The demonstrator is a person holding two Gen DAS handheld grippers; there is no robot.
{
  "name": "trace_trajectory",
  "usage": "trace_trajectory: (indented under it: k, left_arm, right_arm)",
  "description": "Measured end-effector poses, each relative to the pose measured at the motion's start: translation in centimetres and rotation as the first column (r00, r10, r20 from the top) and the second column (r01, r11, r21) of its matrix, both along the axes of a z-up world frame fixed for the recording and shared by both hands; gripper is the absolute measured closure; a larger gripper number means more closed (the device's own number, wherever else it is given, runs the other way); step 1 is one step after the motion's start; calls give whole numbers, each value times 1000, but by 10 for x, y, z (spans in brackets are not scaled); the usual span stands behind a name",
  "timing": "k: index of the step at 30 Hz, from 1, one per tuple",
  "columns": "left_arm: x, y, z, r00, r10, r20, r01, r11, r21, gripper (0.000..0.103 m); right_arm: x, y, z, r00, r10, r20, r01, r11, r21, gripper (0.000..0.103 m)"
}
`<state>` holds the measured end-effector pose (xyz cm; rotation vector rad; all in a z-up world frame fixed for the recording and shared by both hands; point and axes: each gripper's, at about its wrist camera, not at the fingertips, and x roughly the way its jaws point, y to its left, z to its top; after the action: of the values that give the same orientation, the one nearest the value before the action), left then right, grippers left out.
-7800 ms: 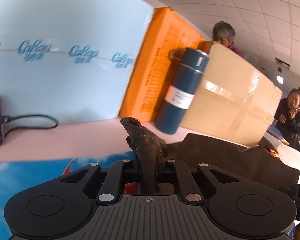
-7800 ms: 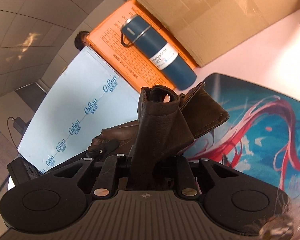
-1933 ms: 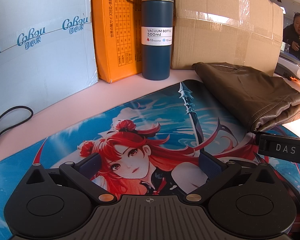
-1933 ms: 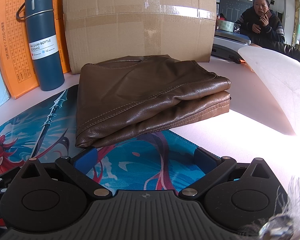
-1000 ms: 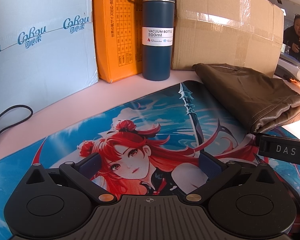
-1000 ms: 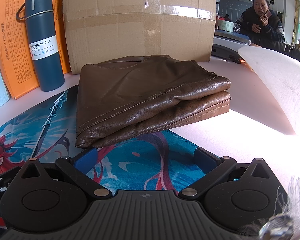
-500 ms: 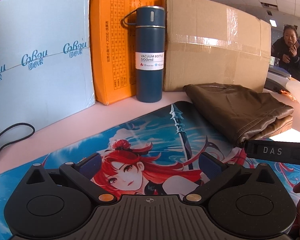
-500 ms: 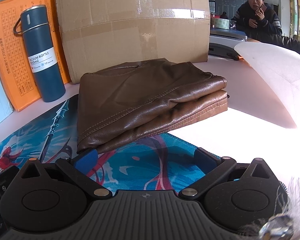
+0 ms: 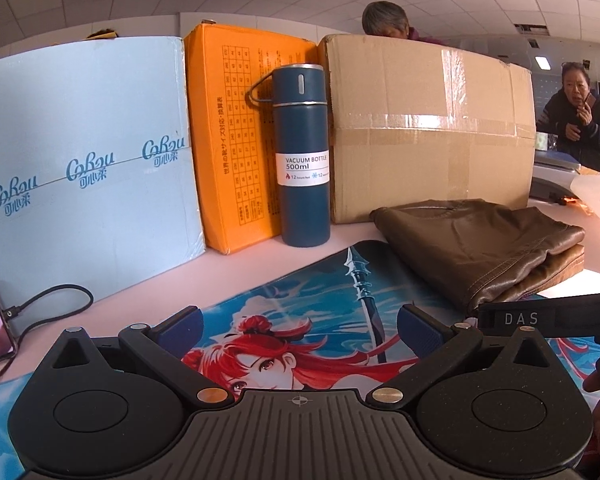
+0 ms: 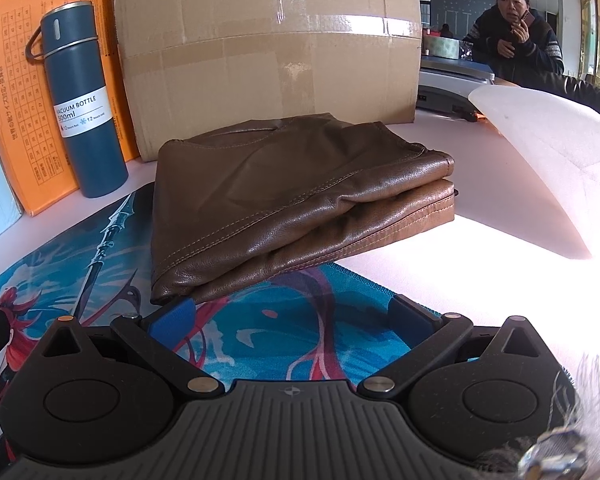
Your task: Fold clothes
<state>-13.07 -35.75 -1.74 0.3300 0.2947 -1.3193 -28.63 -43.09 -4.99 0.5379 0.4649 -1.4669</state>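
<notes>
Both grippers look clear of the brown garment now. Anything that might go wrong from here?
1. The folded brown garment lies half off the printed mat; its top layer bulges and might spring open.
2. The vacuum bottle stands upright just behind; a wide sweep by the open left gripper or right gripper may topple it.

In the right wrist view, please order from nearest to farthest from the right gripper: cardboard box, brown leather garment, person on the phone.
From the right gripper:
1. Brown leather garment, folded, straight ahead on the mat.
2. Cardboard box, directly behind the garment.
3. Person on the phone, far back on the right.
</notes>
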Motion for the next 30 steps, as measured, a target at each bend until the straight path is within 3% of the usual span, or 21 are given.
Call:
trace_trajectory:
  k: [30]
  left_arm:
    - [2, -1, -1, 1000, 14, -10, -14, 1000, 9, 0]
  right_arm:
    - [1, 0, 0, 1000, -2, -6, 2, 1000, 2, 0]
